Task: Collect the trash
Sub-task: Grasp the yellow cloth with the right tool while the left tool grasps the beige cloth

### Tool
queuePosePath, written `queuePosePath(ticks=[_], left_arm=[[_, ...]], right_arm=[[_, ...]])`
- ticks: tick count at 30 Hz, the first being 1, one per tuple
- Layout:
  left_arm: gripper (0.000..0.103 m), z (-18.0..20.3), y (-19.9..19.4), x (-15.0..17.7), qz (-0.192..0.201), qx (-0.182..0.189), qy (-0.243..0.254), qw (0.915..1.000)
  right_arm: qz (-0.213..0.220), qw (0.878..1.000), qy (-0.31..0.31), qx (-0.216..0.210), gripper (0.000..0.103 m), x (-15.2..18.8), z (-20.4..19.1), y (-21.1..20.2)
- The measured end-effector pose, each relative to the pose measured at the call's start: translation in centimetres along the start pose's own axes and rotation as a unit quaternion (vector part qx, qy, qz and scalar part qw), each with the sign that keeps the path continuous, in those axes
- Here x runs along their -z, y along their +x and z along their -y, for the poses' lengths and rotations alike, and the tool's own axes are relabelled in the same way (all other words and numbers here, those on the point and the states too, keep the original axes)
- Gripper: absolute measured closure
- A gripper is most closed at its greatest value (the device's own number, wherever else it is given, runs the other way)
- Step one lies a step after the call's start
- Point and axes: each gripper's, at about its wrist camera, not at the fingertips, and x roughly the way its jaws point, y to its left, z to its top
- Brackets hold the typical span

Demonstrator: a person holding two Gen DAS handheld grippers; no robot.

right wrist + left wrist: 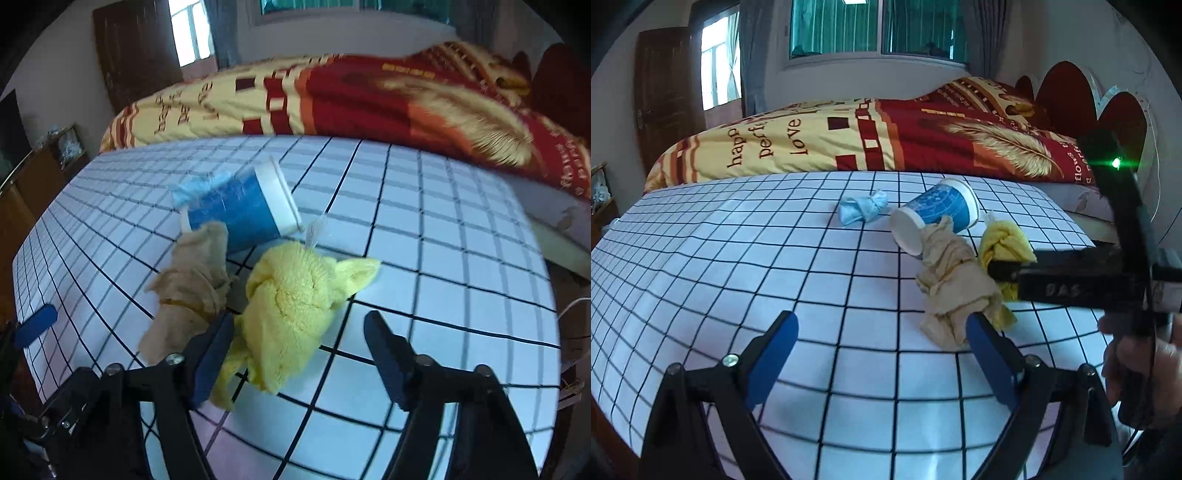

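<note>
On the white checked tablecloth (738, 258) a blue paper cup (938, 212) lies on its side. A light blue crumpled wad (862, 208) rests left of it. In front of the cup are a beige crumpled wad (955, 284) and a yellow cloth (1004, 245). My left gripper (882, 332) is open; the beige wad lies just beyond its right fingertip, with nothing between the jaws. My right gripper (299, 328) straddles the yellow cloth (295, 306): the left finger touches it and the right finger stands apart. The beige wad (188, 295) and the cup (240, 214) lie to the left.
A bed with a red and yellow quilt (886, 136) runs along the table's far edge. A person's hand (1137, 369) holds the right gripper at the lower right. A wooden cabinet (44, 166) stands past the table's left side. The left half of the cloth is bare.
</note>
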Motion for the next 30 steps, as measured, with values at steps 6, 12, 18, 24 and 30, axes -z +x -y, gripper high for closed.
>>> queuePosePath(ticks=[6,12,18,24,30], left_arm=[[0.010,2.2,1.5,-0.7,-0.005,0.026,0.000,0.9996],[0.018,5.2,3.6,-1.2,-0.028,0.043,0.022,0.9985],[0.026,7.0,4.7,-1.4,-0.051,0.047,0.039,0.9968],[0.066,7.9,5.4,-1.2,-0.077,0.051,0.052,0.9944],[0.077,7.8,3.4,-0.8,-0.066,0.061,0.051,0.9946]], right_arm=[[0.014,1.000,-0.006,0.012,0.067,1.4,2.1,-1.0],[0.022,0.999,0.024,0.032,0.067,2.7,6.1,-2.7],[0.027,0.998,0.027,0.040,0.067,4.0,7.9,-4.6],[0.033,0.998,0.028,0.037,0.067,5.2,8.4,-6.0],[0.045,0.998,0.027,0.041,0.068,6.1,8.4,-8.1]])
